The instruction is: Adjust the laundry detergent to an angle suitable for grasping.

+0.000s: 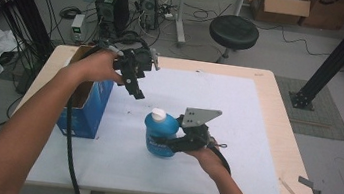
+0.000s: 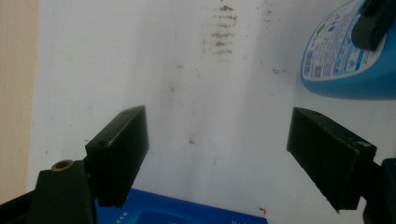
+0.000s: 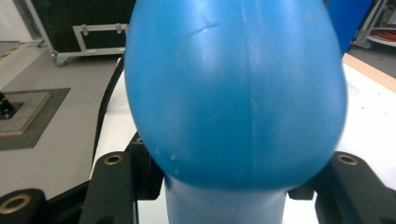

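Note:
A blue plastic bottle [image 1: 158, 131] with a white cap [image 1: 158, 114] is at the middle of the white mat [image 1: 241, 131]. My right gripper [image 1: 170, 142] comes at it from the right and is shut on it. In the right gripper view the bottle [image 3: 233, 93] bulges wide above the two jaws, which clamp its narrower part. My left gripper [image 1: 136, 91] hangs above the mat's far left, angled down, apart from the bottle. Its fingers [image 2: 119, 149] stand open with nothing between them; the labelled bottle [image 2: 345, 60] shows at the upper right.
A blue cardboard box [image 1: 88, 109] stands open at the table's left side, just below my left forearm, and its edge [image 2: 187, 212] shows under the left jaws. A black stool [image 1: 233, 32] and computer cases stand beyond the table's far edge.

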`<state>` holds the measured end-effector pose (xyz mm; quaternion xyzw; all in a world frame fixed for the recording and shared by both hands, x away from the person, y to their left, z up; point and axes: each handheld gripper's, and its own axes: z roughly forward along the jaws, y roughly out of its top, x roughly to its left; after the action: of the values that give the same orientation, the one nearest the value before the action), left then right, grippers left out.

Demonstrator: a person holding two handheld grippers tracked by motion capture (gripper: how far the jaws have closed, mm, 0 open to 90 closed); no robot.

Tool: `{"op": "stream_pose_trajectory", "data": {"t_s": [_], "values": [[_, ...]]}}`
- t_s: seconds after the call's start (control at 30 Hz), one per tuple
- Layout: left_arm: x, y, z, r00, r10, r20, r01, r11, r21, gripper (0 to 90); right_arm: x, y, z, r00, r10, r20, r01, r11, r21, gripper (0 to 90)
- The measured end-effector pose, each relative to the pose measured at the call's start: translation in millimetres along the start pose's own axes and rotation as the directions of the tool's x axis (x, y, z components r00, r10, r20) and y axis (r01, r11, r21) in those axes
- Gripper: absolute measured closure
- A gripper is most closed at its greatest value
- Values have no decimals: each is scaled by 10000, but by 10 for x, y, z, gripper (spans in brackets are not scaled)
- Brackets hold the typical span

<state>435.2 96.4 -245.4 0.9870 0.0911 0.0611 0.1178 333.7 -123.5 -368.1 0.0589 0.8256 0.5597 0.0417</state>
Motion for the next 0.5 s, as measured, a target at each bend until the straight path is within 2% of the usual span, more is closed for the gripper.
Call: {"op": "stream_pose_trajectory", "data": {"t_s": [0.07,0.17,0.33,0.4,0.5], "values": [[2,0,-3,10000,-11,2,11,10000,-3,214,-15,-1,-29,10000,-27,-69,27,10000,30,435],[-7,6,3,10000,-33,1,33,10000,7,214,-81,-4,-123,9989,-144,-440,145,9999,20,435],[-25,13,2,10000,15,-48,-15,10000,83,213,-205,-42,-208,9946,-56,-1039,49,10000,-71,435],[-28,13,4,10000,5,-42,-5,9999,107,212,-230,-50,-220,9936,-52,-1127,44,10000,-73,435],[-32,14,2,10000,-2,-48,3,9999,162,212,-323,-71,-267,9909,-129,-1342,86,9994,-323,435]]}}
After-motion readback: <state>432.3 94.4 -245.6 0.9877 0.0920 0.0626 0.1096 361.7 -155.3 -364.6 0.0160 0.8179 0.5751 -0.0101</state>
